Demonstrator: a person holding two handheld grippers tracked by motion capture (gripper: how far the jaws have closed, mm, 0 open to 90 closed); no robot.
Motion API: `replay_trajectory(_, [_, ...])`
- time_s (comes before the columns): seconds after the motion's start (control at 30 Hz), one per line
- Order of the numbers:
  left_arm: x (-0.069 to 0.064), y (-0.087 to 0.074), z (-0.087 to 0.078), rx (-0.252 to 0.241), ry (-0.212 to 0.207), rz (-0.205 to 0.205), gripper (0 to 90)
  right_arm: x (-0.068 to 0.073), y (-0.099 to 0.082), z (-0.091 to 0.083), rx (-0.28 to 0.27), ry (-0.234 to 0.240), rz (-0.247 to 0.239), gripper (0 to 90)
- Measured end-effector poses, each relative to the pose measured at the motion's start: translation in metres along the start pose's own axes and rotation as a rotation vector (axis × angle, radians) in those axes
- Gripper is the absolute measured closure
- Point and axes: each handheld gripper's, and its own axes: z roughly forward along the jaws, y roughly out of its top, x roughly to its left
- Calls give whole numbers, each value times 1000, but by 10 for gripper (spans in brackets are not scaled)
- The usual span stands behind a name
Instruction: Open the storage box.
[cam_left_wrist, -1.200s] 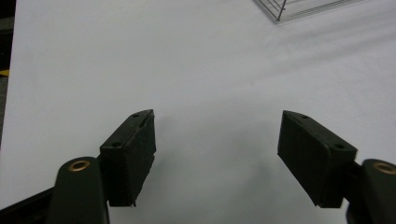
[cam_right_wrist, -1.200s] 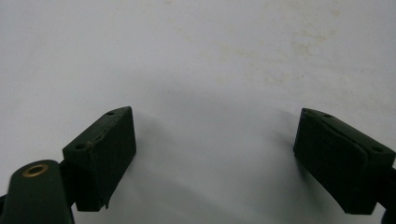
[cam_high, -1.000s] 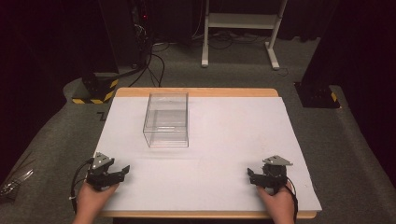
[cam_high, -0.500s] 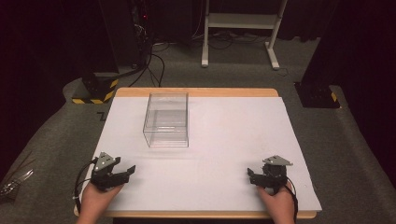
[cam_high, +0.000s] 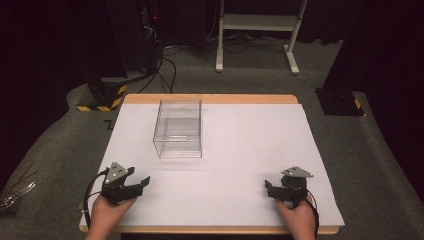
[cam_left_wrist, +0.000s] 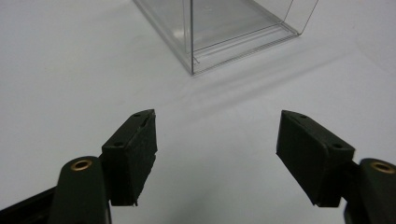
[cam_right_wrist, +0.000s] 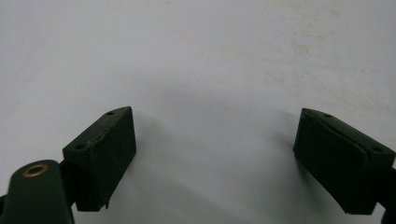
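Two grippers: low at the table's (cam_high: 235, 150) near edge, well apart.
Left gripper (cam_left_wrist: 215, 144): jaws wide, holding nothing, aimed toward the box.
Right gripper (cam_right_wrist: 215, 154): jaws wide, holding nothing.
Box (cam_high: 178, 128): clear, seemingly empty, left of centre.

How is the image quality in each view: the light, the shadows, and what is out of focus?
High view: the white table is lit brightly and the room behind is very dark. Left gripper view: the clear box throws a soft shadow, and the near pads look slightly soft. Right gripper view: faint shadows lie beside the pads, and the tabletop shows pale stains.
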Motion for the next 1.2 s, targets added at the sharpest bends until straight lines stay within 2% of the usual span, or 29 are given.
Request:
replay_trajectory(0.23, [-7, 5, 0, -30, -31, -17, 293, 0, 0, 0, 0, 0, 0, 128])
replay_trajectory(0.5, [-17, 12, 5, -44, -73, -13, 293, 0, 0, 0, 0, 0, -1, 128])
replay_trajectory(0.73, [-27, 20, 12, -56, -92, 3, 284, 0, 0, 0, -1, 0, 0, 128])
replay_trajectory(0.83, [-35, 27, 15, -66, -91, 33, 284, 0, 0, 0, -1, 0, 0, 128])
replay_trajectory(0.9, [-36, 28, 16, -70, -91, 33, 280, 0, 0, 0, -1, 0, 0, 128])
replay_trajectory(0.93, [-38, 32, 19, -77, -113, 10, 278, 0, 0, 0, -1, 0, 0, 128])
replay_trajectory(1.03, [-43, 38, 23, -81, -114, 29, 278, 0, 0, 0, -1, 0, -1, 129])
replay_trajectory(1.17, [-45, 47, 27, -92, -138, 46, 303, 0, 0, 0, 0, 0, 0, 129])
replay_trajectory(1.2, [-45, 48, 27, -95, -144, 39, 307, 0, 0, 0, 0, 0, 0, 129])
